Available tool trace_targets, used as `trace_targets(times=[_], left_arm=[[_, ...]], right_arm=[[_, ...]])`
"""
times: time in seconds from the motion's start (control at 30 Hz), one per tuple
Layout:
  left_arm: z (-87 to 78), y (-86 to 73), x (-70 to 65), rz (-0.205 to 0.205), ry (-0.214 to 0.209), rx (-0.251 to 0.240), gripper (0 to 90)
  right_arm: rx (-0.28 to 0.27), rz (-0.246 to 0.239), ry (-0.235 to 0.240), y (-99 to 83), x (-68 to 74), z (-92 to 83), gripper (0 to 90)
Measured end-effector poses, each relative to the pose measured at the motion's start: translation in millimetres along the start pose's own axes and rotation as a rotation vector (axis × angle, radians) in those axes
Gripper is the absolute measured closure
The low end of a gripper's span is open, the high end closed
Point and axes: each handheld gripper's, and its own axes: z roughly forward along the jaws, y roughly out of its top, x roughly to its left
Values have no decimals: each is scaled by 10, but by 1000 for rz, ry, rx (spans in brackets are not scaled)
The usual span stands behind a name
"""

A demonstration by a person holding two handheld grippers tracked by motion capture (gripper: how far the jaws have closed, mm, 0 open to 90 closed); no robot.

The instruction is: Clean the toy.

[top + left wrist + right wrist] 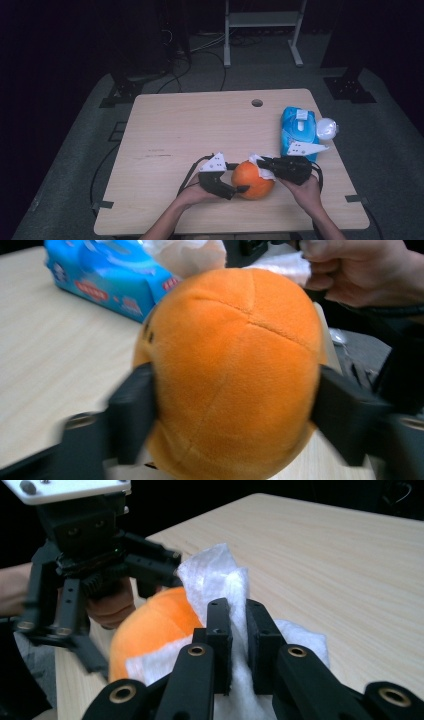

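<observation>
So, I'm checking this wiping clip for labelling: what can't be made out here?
- Print on the blue wipes pack: blurred in the left gripper view, too small in the high view.
- Underside of the orange plush ball: hidden against the table.
- Left gripper: motion blur hides whether its pads press the ball.
- Wipe in the right gripper: its lower part is hidden by the jaws.

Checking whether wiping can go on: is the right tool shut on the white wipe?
Shut on it: the right tool has the white wipe pinched between its near-closed jaws, draped on the orange plush ball.
</observation>
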Motion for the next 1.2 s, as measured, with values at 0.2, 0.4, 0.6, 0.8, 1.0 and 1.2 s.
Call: trace_targets(times=[0.2,0.4,0.6,0.8,1.0,1.2], left_arm=[[-345,366,-79,-2,6,-112,387],[-426,379,-35,-21,15,-45,382],[-231,86,70,-91,32,14,340],[-155,105,27,-92,59,4,320],[-170,119,-17,-68,50,26,315],[-196,108,10,-32,-26,40,185]], right_arm=[[-158,41,62,185,72,-140,822],[-120,78,75,100,43,-18,821],[-46,153,86,-79,-92,142,821],[-82,73,155,73,162,132,819],[-53,5,105,89,218,166,821],[-53,49,111,16,108,156,820]])
